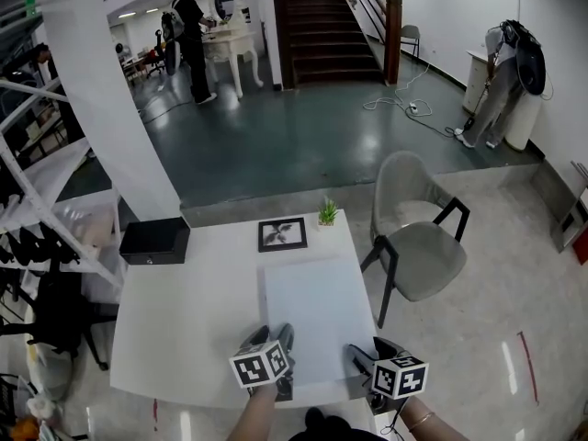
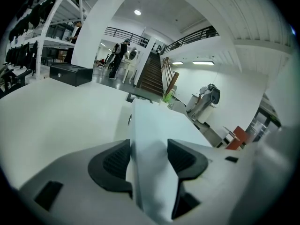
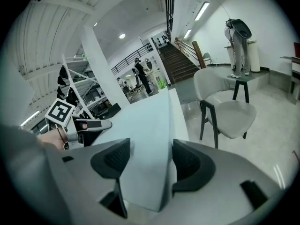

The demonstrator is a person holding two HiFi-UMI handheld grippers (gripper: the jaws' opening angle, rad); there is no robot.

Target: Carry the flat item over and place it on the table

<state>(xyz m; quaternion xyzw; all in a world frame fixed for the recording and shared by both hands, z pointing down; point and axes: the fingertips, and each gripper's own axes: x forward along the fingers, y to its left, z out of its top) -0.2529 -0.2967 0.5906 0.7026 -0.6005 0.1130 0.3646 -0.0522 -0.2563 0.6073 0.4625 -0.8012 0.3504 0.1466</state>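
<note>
Setting-down step, as judged from the head view and both gripper views. The left gripper (image 1: 274, 338) has its fingers (image 2: 114, 161) clamped on the near edge of the flat white panel (image 1: 317, 315). The right gripper (image 1: 367, 355) has its fingers (image 3: 191, 164) clamped on the same edge, further right. The panel lies over the right half of the white bench (image 1: 184, 320), with its near edge at the bench's near edge. Its far end appears to be down on the surface, but whether the near end rests there cannot be told. To finish well, both grippers should lower together at equal height so that the sheet meets the bench level and untwisted. The panel's right side runs close to the bench's right edge, so it should not drift further that way. The fingers should open only once the sheet lies flat, then draw back toward the near edge without dragging it. Counted left to right:
- one black box (image 1: 154, 240) at the far left corner
- one left gripper
- one picture frame (image 1: 282, 234) at the far edge
- one small potted plant (image 1: 328, 213) just beside the frame
- one panel
- one right gripper
- one grey chair (image 1: 418, 246) off the bench's right edge
</note>
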